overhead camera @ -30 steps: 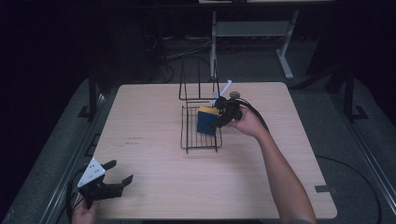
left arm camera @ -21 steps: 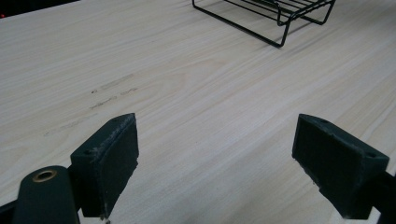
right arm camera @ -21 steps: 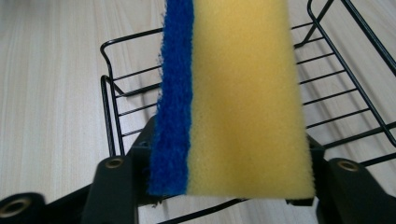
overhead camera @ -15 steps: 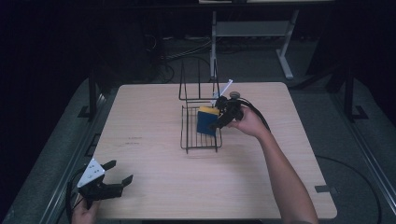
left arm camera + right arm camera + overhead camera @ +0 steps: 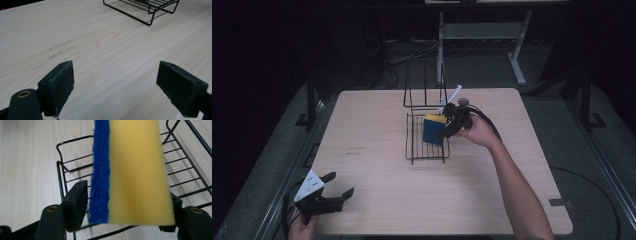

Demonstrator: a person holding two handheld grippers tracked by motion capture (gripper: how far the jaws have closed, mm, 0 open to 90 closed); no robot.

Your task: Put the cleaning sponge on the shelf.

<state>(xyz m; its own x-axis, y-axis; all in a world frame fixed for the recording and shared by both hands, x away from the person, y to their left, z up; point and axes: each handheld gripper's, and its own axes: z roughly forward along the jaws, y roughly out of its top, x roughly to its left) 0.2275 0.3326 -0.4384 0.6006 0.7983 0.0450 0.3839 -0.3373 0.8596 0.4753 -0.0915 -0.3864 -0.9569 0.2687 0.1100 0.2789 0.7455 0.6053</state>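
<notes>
A yellow sponge with a blue scouring side [image 5: 132,172] stands on edge between the jaws of my right gripper [image 5: 125,207], which is shut on it. In the high view the sponge [image 5: 433,129] hangs over the black wire rack [image 5: 426,145] in the middle of the table, with the right gripper [image 5: 452,125] at the rack's right rim. My left gripper [image 5: 334,192] rests near the table's front left corner, open, nothing between its pads [image 5: 60,85]. The rack's near corner [image 5: 150,10] lies far ahead of it.
The rack has a tall wire back [image 5: 424,87] on its far side. The light wood table [image 5: 377,150] has faint marks [image 5: 60,48] left of centre. A metal frame [image 5: 482,32] and cables sit on the dark floor beyond.
The right gripper has shifted the sponge very slightly within the rack area. The left gripper has not moved.
</notes>
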